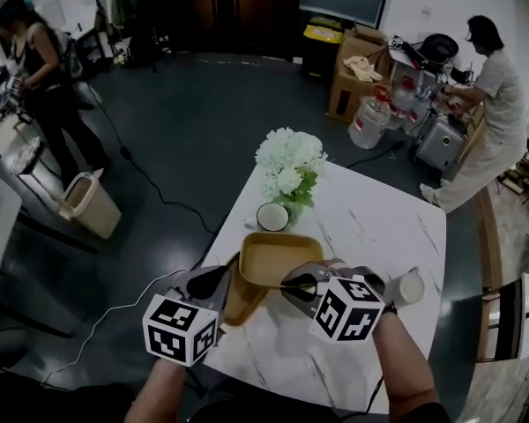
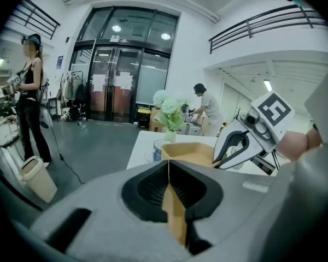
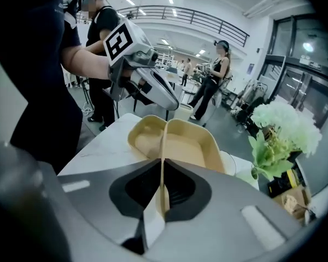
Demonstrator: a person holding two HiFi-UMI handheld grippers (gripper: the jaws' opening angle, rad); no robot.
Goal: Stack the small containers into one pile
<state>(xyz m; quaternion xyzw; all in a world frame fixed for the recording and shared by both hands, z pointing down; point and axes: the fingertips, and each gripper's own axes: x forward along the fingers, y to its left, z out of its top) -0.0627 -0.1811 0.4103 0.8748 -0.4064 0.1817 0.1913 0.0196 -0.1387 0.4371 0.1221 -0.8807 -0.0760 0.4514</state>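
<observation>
The flowers (image 1: 289,164) and a mug (image 1: 272,216) are crowding the far left corner of the table (image 1: 379,227), just behind the tan containers (image 1: 278,258). A white cup (image 1: 410,286) is sitting near the right edge; the far right stretch is lying open.

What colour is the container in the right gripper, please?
The container is pale tan; the head view shows it best.

Matt tan plastic containers (image 1: 278,258), smooth white marble-look table (image 1: 379,227)
</observation>
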